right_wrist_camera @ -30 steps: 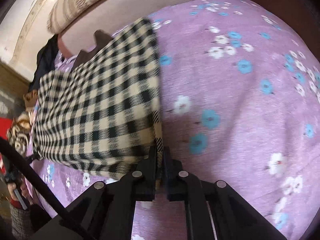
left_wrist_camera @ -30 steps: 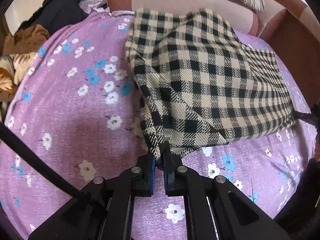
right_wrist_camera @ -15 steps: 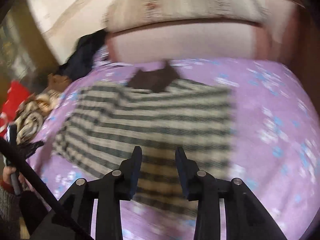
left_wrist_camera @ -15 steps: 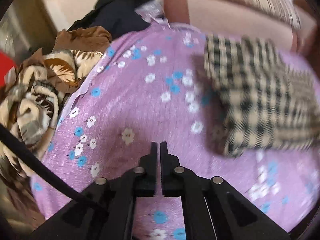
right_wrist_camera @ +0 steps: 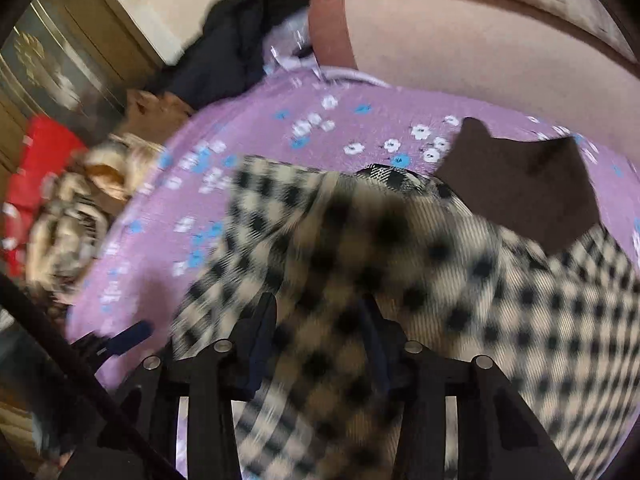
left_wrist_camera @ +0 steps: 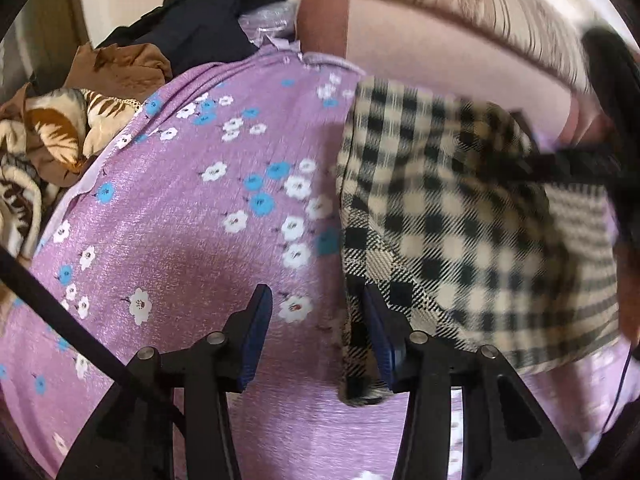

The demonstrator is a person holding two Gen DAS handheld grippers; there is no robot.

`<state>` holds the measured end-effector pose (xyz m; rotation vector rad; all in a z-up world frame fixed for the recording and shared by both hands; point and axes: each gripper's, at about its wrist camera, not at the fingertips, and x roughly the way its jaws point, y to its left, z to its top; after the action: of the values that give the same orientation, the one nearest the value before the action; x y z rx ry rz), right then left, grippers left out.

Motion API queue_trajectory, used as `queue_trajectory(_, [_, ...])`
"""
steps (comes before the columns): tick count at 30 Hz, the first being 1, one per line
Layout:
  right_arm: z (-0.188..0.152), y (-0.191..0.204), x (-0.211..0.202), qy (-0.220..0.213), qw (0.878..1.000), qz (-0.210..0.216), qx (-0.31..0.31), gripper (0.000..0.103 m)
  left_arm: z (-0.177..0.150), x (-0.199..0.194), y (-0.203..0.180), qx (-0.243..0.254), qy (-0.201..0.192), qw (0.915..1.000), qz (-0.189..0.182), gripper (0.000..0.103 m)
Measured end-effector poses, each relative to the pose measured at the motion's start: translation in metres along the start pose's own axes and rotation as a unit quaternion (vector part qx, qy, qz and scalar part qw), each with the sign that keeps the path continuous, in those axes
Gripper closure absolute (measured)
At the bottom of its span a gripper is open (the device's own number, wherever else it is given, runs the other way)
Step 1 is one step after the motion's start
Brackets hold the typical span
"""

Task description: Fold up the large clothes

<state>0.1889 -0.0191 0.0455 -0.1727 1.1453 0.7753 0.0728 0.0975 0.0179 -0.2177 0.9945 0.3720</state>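
Observation:
A black-and-cream checked garment lies folded on the purple flowered bed sheet. My left gripper is open, low over the sheet, with its right finger at the garment's near left corner. My right gripper is open over the garment, with checked cloth lying between its fingers; the view is blurred. A dark brown lining flap shows at the garment's far edge. The right gripper's body shows over the garment's far right.
A heap of clothes lies off the bed's left side: black, brown and patterned cream. A pink padded headboard with a striped pillow stands behind. A red item and a cabinet are at far left.
Both grippers let go of the garment's corners and opened. The left swung left and came back to the near left corner. The right moved over the middle of the garment.

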Motion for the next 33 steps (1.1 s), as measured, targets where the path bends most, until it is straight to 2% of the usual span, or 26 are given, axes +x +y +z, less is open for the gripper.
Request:
queue_trajectory(3, [0.021, 0.001, 0.039, 0.030, 0.999, -0.038, 0.006, 0.061, -0.001, 0.004, -0.004, 0.018, 0.001, 0.9997, 0.016, 0.058])
queue_trajectory(7, [0.041, -0.001, 0.068, 0.040, 0.997, -0.070, 0.011, 0.061, -0.002, 0.007, -0.006, 0.029, 0.005, 0.9991, 0.030, 0.057])
queue_trajectory(11, [0.060, 0.001, 0.076, 0.037, 0.995, -0.095, 0.005, 0.051, -0.002, 0.015, -0.001, 0.021, 0.022, 0.9991, 0.030, 0.057])
queue_trajectory(13, [0.068, 0.003, 0.079, 0.043, 0.994, -0.099, 0.004, 0.050, -0.002, 0.016, 0.002, 0.013, 0.026, 0.9992, 0.027, 0.057])
queue_trajectory(16, [0.070, 0.006, 0.053, -0.002, 0.995, -0.095, 0.008, 0.050, -0.003, 0.015, 0.005, 0.006, 0.027, 0.9994, 0.023, 0.057])
queue_trajectory(19, [0.053, 0.000, 0.006, -0.055, 0.995, -0.080, 0.015, 0.050, -0.004, 0.009, 0.009, 0.002, 0.017, 0.9992, 0.037, 0.057])
queue_trajectory(21, [0.032, -0.004, -0.020, -0.067, 0.996, -0.065, 0.010, 0.050, -0.005, 0.002, 0.013, -0.006, 0.002, 0.9982, 0.059, 0.057])
queue_trajectory(23, [0.005, -0.008, -0.035, -0.069, 0.997, -0.038, 0.010, 0.050, -0.006, -0.009, 0.017, -0.021, -0.019, 0.9975, 0.064, 0.057])
queue_trajectory(25, [-0.022, -0.007, -0.041, -0.069, 0.998, -0.007, 0.011, 0.050, -0.007, -0.022, 0.019, -0.039, -0.045, 0.9972, 0.045, 0.057])
queue_trajectory(27, [-0.048, -0.008, -0.043, -0.075, 0.997, 0.027, 0.016, 0.050, -0.004, -0.033, 0.018, -0.053, -0.075, 0.9958, 0.004, 0.057])
queue_trajectory(28, [-0.057, -0.007, -0.042, -0.079, 0.996, 0.031, 0.017, 0.050, -0.004, -0.036, 0.014, -0.054, -0.087, 0.9947, -0.010, 0.056])
queue_trajectory(29, [-0.064, -0.005, -0.036, -0.081, 0.996, 0.033, 0.019, 0.050, -0.003, -0.036, 0.007, -0.049, -0.094, 0.9941, -0.021, 0.049])
queue_trajectory(31, [-0.072, -0.009, -0.022, -0.076, 0.996, 0.037, 0.029, 0.050, -0.002, -0.025, -0.007, -0.035, -0.085, 0.9954, -0.027, 0.046])
queue_trajectory(33, [-0.074, -0.017, -0.015, -0.079, 0.997, 0.008, 0.024, 0.050, -0.002, -0.005, -0.015, -0.025, -0.058, 0.9979, -0.013, 0.046])
